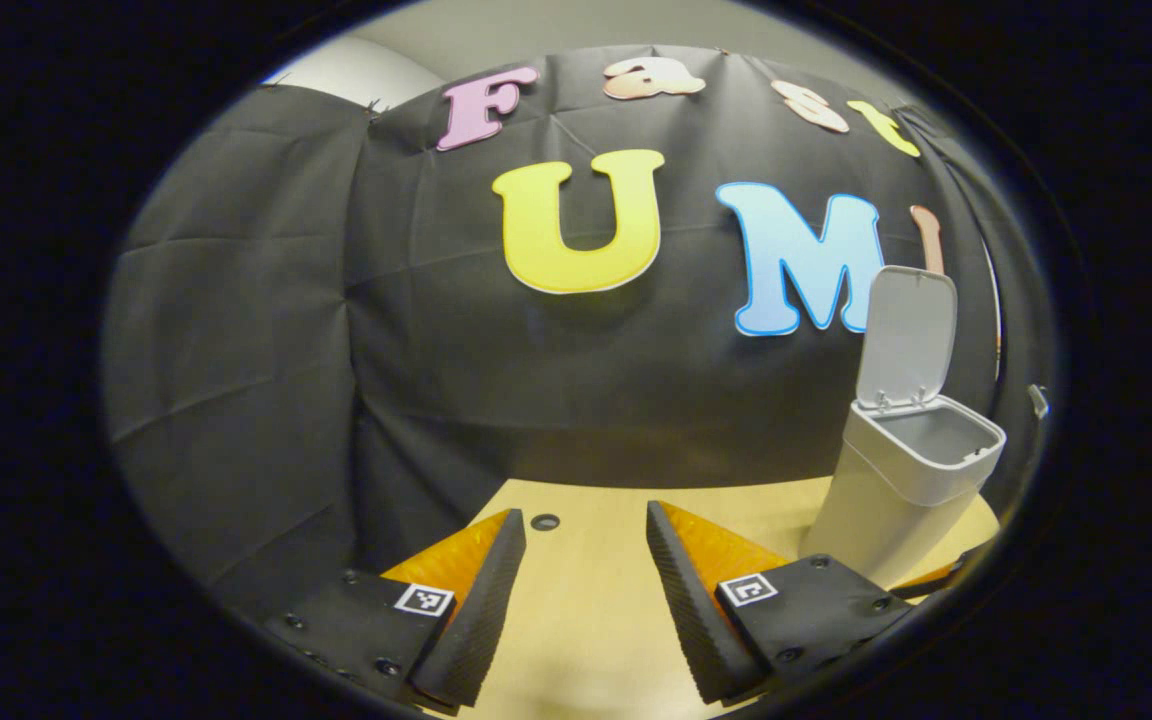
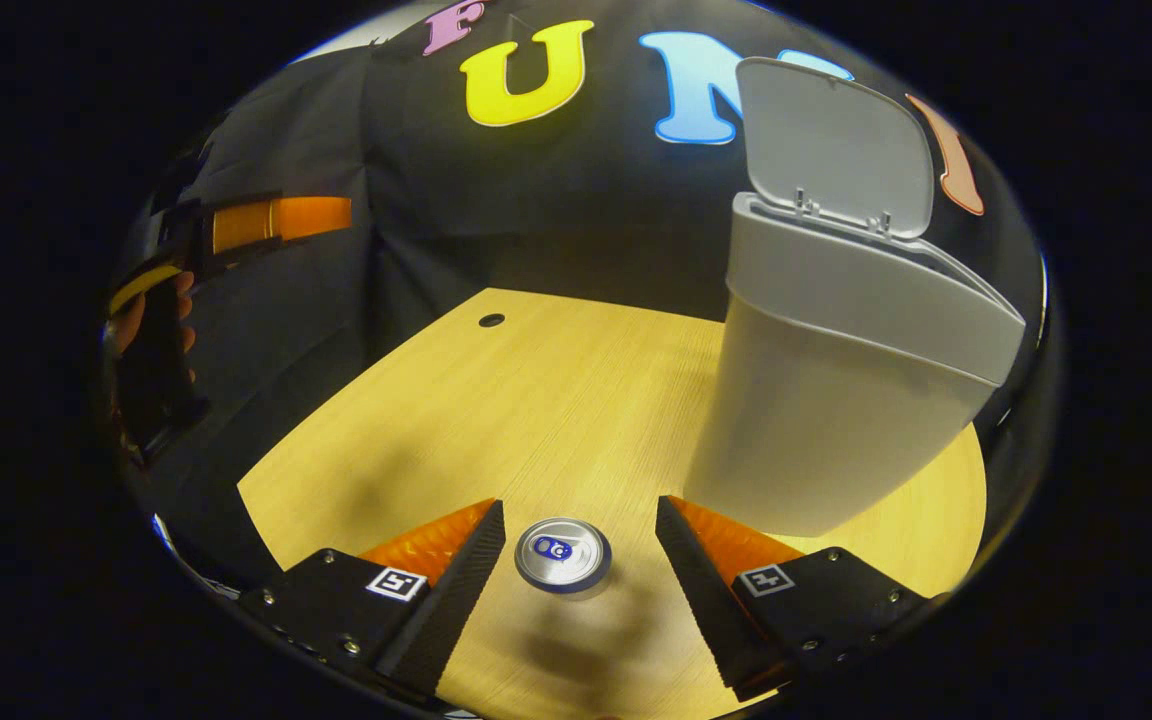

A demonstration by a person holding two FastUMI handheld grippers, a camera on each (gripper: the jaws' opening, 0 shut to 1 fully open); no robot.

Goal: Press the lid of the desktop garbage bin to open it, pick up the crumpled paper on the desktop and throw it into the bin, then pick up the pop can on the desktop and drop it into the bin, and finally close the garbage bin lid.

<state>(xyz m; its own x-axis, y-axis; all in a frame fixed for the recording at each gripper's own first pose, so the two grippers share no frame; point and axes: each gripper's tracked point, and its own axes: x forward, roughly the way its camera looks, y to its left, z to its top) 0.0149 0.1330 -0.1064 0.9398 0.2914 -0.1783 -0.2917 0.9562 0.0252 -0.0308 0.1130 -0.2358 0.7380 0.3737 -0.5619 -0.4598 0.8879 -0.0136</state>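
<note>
On the far left of the right gripper view I see my left gripper (image 2: 281, 217) lifted high above the table, with my hand (image 2: 151, 345) under it on the grip; in the left gripper view its two fingers stand wide apart over bare wood and hold nothing. That side is well apart from the pop can (image 2: 563, 554), so I judge the coming grasp belongs to my right gripper (image 2: 576, 570). Its fingers are also spread and empty, and the can stands upright on the table (image 2: 536, 400) between them, a little nearer to the left finger than to the right one, touching neither as far as I can tell. I look down on the can's top, so its long axis runs up toward the camera, and my fingers lie on both its sides, across that axis. I think I must go a bit lower and then close. To the right, near the can but apart from it, stands the garbage bin (image 2: 816, 420), its lid (image 2: 831, 145) raised open. I see no crumpled paper on the desk, so probably it is already inside, though the bin's inside is hidden from here.
</note>
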